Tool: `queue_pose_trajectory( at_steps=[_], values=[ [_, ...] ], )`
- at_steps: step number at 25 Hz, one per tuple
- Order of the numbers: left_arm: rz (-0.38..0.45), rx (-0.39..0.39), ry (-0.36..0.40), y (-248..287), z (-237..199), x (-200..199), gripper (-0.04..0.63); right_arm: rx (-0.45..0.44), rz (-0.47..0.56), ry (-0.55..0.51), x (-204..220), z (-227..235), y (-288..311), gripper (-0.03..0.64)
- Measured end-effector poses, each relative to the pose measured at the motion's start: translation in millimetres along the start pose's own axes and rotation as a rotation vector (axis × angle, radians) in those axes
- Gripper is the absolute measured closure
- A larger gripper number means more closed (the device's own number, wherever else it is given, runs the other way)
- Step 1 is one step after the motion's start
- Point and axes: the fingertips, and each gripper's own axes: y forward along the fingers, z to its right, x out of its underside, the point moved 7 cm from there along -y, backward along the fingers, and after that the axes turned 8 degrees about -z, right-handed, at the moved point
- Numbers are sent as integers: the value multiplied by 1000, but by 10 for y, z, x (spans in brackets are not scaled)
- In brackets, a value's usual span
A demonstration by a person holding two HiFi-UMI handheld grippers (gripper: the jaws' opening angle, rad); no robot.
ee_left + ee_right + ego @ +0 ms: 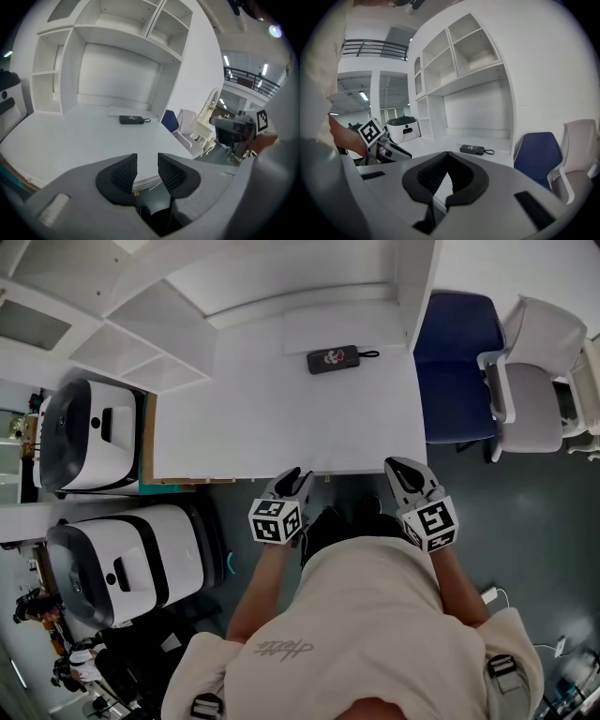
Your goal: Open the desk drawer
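- At 6 o'clock, the person's shirt (375, 615) (both forearms run up from it to the claws).
- At 8 o'clock, a white machine (112, 563); at 10, a second machine (89, 432), beside the desk (281, 399).
- At 12, the desk's near edge, just past both claws; the drawer front beneath it can't be made out.
- Farther at 12, a black case (333, 360) on the desk; at 2, a blue chair (455, 352).
- The left claw (298, 476): jaws apart, nothing between them.
- The right claw (401, 467): jaw tips together, empty.
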Motion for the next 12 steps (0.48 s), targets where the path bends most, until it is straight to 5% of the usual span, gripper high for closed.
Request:
queue_pose_trajectory(
  at_steps=[12],
  values=[
    [-248,9,-106,660,-114,862,457,19,-54,14,197,124,-93,614]
  ],
)
